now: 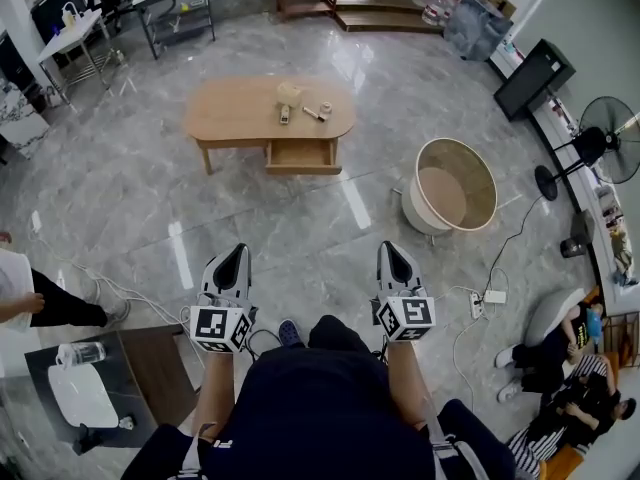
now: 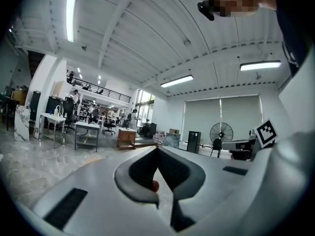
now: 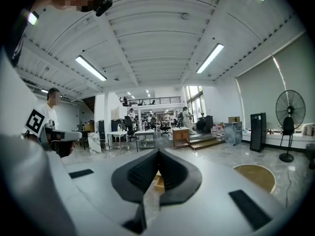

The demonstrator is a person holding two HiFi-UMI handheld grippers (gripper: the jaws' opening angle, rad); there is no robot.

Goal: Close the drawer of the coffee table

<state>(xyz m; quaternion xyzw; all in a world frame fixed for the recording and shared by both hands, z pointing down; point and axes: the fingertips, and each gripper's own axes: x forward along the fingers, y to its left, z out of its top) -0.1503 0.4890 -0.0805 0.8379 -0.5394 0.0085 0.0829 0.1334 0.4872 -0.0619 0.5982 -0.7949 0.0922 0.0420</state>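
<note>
The drawer (image 1: 300, 155) stands pulled out at the front of the coffee table (image 1: 235, 108). The left gripper (image 1: 233, 256) and the right gripper (image 1: 392, 252) are well apart from the table, on its drawer side — both closed, holding nothing.

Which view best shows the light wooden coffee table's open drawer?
Head view: the pulled-out light wooden drawer is clear from above. Right gripper view shows only a tan sliver of it; left gripper view shows none.
</note>
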